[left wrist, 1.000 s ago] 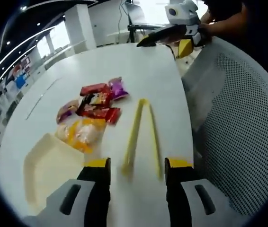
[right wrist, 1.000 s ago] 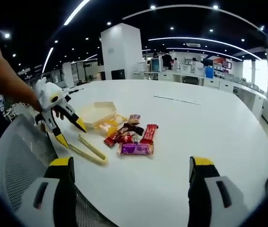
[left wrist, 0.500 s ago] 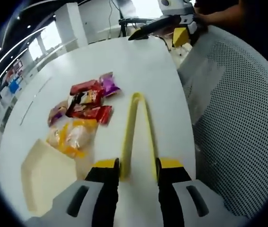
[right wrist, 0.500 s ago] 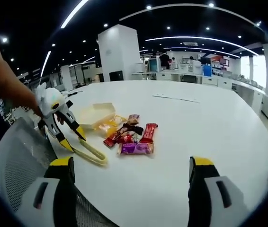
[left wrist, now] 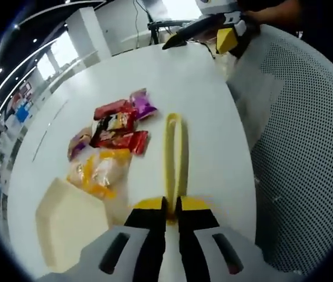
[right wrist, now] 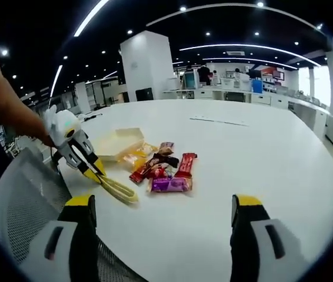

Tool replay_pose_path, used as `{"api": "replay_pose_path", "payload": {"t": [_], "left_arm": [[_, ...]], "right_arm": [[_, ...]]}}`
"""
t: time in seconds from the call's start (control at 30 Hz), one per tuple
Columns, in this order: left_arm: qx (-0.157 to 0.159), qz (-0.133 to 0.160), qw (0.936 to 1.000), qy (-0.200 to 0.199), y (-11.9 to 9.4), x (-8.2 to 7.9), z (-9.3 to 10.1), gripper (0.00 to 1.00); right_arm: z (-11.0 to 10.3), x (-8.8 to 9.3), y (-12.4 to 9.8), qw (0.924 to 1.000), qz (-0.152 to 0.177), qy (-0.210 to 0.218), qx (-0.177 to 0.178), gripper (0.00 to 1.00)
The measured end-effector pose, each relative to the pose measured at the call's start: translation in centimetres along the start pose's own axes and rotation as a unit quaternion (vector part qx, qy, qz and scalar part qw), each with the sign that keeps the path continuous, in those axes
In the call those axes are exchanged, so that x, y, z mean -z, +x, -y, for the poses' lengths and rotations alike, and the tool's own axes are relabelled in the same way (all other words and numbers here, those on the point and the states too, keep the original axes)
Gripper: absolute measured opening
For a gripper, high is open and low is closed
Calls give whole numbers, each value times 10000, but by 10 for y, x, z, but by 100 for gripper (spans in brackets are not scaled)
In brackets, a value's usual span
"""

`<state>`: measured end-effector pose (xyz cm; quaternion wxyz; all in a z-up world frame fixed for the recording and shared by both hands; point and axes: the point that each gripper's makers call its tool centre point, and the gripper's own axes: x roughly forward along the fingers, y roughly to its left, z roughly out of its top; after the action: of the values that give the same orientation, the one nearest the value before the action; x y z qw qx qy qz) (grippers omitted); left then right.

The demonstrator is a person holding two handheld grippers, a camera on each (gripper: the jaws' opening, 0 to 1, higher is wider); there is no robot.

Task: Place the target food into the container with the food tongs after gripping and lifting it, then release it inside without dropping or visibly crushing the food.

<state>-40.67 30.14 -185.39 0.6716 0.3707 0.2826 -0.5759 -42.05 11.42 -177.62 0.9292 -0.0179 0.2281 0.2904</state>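
Yellow food tongs [left wrist: 174, 153] lie on the white table [left wrist: 184, 82], squeezed nearly together. My left gripper [left wrist: 172, 207] is shut on their near ends. In the right gripper view the left gripper [right wrist: 94, 171] holds the same tongs [right wrist: 119, 190] at the table's left edge. A pile of snack packets [left wrist: 115, 132] lies left of the tongs, with a yellow-orange packet [left wrist: 99, 167] nearest the cream container [left wrist: 66, 220]. The right gripper view shows the packets [right wrist: 165, 170] and the container [right wrist: 118, 141] too. My right gripper [right wrist: 162, 211] hangs open over bare table and also shows as the right gripper [left wrist: 210, 32] at the far table edge.
A grey mesh chair back [left wrist: 307, 158] stands right of the table, close to the tongs. A person's arm [right wrist: 13, 108] holds the left gripper. Desks, screens and a white pillar [right wrist: 146, 64] fill the office beyond the table.
My left gripper has closed from wide open onto the tongs' handle ends, pressing the two arms together. The right gripper has stayed open and nearly still.
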Motion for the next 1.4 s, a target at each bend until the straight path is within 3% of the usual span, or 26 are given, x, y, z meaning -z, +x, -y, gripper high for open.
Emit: {"api": "replay_pose_path", "payload": {"t": [0.13, 0.3, 0.57, 0.63, 0.7, 0.9, 1.03, 1.33, 1.4], "left_arm": [[-63, 183, 9991, -389, -3, 0, -2, 1], [25, 395, 9975, -587, -13, -8, -5, 1], [90, 961, 9919, -825, -39, -42, -20, 1], [131, 1127, 9899, -854, -48, -55, -24, 1], [363, 1392, 9831, -1132, -57, -68, -21, 1], [276, 1642, 9807, -1021, -79, -92, -30, 1], [260, 1854, 9785, -870, -101, -117, -41, 1], [328, 2283, 9708, -664, -149, -169, -55, 2], [377, 2382, 9686, -612, -156, -176, -55, 2]], "right_arm": [[-3, -4, 0, 10000, 23, -13, -78, 88], [-4, -9, 0, 9999, 17, -45, -143, 85], [-10, -28, -1, 9994, 86, -145, -313, 76], [-17, -44, -4, 9984, 253, -268, -433, 77], [-23, -59, -6, 9970, 358, -368, -587, 78], [-41, -96, -9, 9910, 559, -520, -1095, 74], [-55, -124, -14, 9843, 762, -582, -1483, 70], [-64, -165, -17, 9750, 1070, -747, -1796, 64], [-70, -176, -20, 9699, 1217, -639, -2007, 60]]}}
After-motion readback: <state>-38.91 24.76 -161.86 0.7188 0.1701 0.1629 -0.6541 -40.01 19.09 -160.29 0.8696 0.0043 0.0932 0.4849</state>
